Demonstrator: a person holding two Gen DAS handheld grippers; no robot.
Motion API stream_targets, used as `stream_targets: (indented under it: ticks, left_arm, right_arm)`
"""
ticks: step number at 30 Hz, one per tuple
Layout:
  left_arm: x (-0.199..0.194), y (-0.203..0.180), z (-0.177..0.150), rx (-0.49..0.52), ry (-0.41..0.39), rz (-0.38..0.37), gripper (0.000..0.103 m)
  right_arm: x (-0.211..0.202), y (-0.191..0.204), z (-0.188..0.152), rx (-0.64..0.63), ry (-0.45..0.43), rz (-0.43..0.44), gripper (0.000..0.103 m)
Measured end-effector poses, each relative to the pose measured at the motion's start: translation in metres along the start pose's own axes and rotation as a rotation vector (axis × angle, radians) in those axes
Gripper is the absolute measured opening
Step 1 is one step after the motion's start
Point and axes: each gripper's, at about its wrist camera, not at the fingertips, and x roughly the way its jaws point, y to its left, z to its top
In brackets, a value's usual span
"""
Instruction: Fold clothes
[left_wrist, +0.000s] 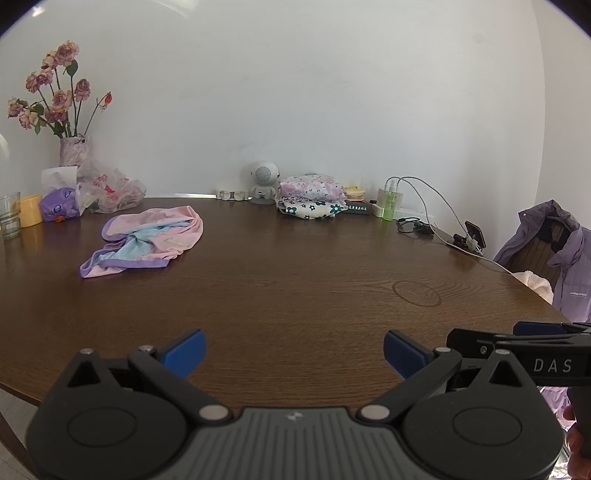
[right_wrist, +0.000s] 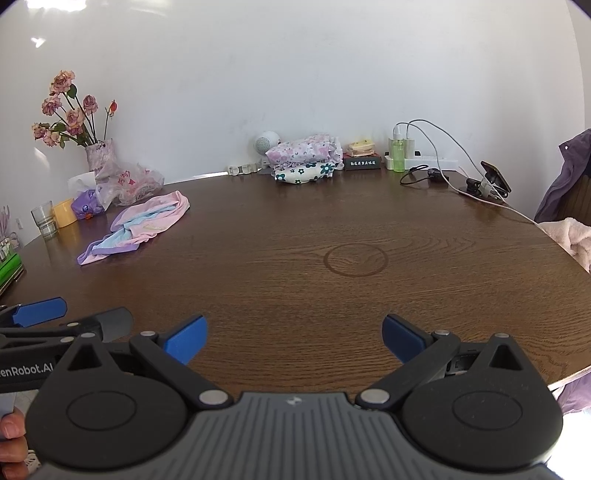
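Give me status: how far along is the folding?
Done: two folded floral garments sit stacked at the table's far edge. In hand: nothing; the left hand-held gripper and right hand-held gripper are both open and empty over the near edge. Left: the pink, blue and purple garment lies crumpled and untouched on the far left.

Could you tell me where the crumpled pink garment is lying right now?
The pink garment lies on the far left of the wooden table, just in front of the plastic bag and the flower vase.
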Motion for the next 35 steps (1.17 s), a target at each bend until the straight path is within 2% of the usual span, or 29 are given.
stream_targets:
  ticks: [35]
  left_arm:
    - [-0.0024, -0.0003, -0.0006, 0.002, -0.013, 0.032, 0.103]
  right_arm:
    - [0.0008, -0.0014, -0.0004, 0.001, 0.005, 0.003, 0.103]
